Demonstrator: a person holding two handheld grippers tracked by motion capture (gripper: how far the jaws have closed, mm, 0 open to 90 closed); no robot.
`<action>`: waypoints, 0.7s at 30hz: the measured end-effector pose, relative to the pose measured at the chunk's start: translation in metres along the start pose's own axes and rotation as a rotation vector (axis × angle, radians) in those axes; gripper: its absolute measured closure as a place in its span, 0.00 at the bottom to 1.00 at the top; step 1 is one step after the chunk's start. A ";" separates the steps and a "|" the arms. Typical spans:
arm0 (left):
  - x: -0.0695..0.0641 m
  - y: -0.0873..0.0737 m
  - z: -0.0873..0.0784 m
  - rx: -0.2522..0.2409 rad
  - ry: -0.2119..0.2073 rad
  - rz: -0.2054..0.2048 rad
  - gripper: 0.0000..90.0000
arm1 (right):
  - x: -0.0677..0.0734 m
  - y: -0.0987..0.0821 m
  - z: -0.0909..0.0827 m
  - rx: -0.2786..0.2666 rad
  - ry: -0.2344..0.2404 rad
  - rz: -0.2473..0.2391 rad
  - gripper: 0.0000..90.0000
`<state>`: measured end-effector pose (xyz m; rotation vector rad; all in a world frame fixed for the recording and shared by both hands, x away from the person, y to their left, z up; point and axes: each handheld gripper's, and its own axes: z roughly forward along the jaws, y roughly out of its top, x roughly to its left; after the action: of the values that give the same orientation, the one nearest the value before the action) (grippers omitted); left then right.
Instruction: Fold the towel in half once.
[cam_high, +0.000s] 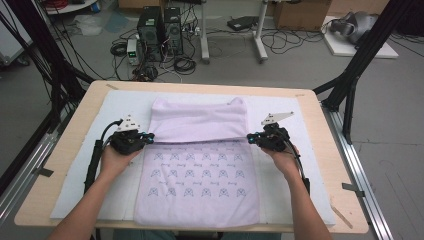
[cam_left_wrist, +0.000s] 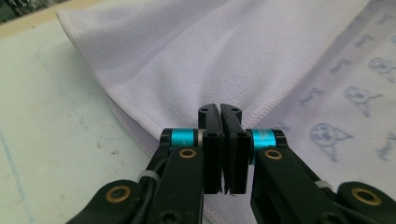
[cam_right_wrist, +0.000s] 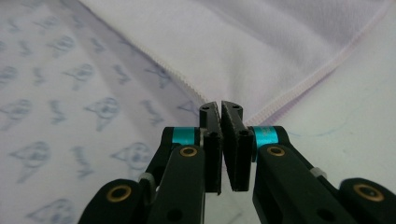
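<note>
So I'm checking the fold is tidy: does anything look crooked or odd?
Nothing stands out. The towel lies flat and square, its far part folded evenly toward the person, each end pinched by the left gripper and right gripper.

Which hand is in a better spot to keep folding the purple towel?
Neither really wins. The left hand-held gripper and the right hand-held gripper are each shut on a corner of the towel flap, level with each other at opposite edges, so probably both carry it together.

Towel (cam_high: 197, 175) pale lilac, blue printed motifs, plain reverse; mat (cam_high: 117, 105) white; table (cam_high: 70, 145) light wood.
</note>
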<state>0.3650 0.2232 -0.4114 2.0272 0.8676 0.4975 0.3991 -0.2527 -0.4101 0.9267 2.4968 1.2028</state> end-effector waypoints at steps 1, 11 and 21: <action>-0.004 0.001 -0.008 -0.012 -0.001 0.008 0.97 | 0.004 0.001 -0.005 -0.014 0.005 -0.016 0.97; -0.045 -0.027 -0.049 -0.014 -0.028 0.079 0.96 | 0.058 -0.019 -0.057 -0.057 0.042 -0.118 0.97; -0.080 -0.057 -0.075 -0.007 -0.035 0.110 0.96 | 0.099 -0.061 -0.068 -0.023 0.093 -0.129 0.97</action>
<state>0.2416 0.2286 -0.4192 2.0790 0.7349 0.5231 0.2649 -0.2615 -0.4057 0.7068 2.5648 1.2569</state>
